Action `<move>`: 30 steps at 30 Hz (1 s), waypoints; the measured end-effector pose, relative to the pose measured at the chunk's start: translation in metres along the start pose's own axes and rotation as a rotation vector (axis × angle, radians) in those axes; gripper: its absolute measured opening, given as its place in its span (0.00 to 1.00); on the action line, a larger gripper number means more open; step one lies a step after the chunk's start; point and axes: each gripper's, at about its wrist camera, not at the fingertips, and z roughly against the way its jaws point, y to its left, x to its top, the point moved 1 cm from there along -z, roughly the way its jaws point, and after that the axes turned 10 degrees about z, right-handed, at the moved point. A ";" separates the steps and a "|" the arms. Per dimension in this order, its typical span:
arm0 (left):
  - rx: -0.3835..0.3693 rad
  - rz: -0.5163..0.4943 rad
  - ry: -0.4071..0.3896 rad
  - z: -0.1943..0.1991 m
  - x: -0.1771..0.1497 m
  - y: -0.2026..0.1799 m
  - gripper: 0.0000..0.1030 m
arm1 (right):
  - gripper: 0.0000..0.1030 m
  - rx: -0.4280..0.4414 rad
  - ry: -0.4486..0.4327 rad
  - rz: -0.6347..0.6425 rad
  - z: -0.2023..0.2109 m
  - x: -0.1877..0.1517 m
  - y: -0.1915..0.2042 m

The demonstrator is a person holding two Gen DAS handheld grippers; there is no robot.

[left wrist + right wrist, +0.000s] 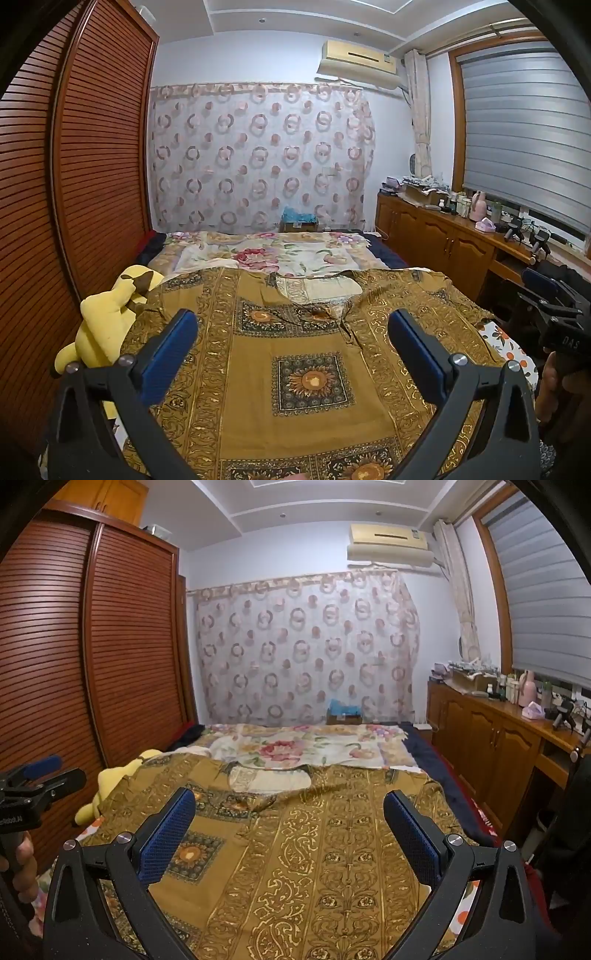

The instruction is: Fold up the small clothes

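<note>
Yellow plush toy lies at the bed's left edge, beside the wardrobe. Brown patterned garment lies spread flat on the bed. Left gripper and right gripper hover above it, jaws spread wide, grasping nothing. No container contents discernible.

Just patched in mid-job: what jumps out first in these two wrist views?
A mustard-gold patterned garment lies spread flat across the bed, neckline toward the far end, filling the foreground of both views. Both tools, left and right, hover over it wide open, holding nothing. A yellow plush toy sits at the garment's left edge, beside the slatted wardrobe.
</note>
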 end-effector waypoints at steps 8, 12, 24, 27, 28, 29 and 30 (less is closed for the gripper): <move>0.000 -0.002 -0.003 0.000 0.001 0.001 1.00 | 1.00 -0.001 0.001 0.000 0.001 0.000 0.000; -0.001 -0.004 -0.006 -0.001 0.000 0.000 1.00 | 1.00 -0.001 -0.001 -0.001 0.001 0.000 0.000; 0.001 -0.006 -0.007 0.000 0.000 -0.002 1.00 | 1.00 -0.001 0.000 -0.003 0.001 0.001 0.000; -0.001 -0.006 -0.008 0.002 0.004 -0.003 1.00 | 1.00 0.000 0.000 -0.003 0.001 0.001 0.000; -0.001 -0.006 -0.008 0.002 0.004 -0.003 1.00 | 1.00 0.000 0.000 -0.003 0.001 0.001 0.000; -0.002 -0.006 -0.008 0.002 0.004 -0.003 1.00 | 1.00 0.000 0.000 -0.003 0.001 0.001 0.000; -0.002 -0.007 -0.008 0.002 0.004 -0.003 1.00 | 1.00 0.000 0.000 -0.004 0.001 0.001 -0.001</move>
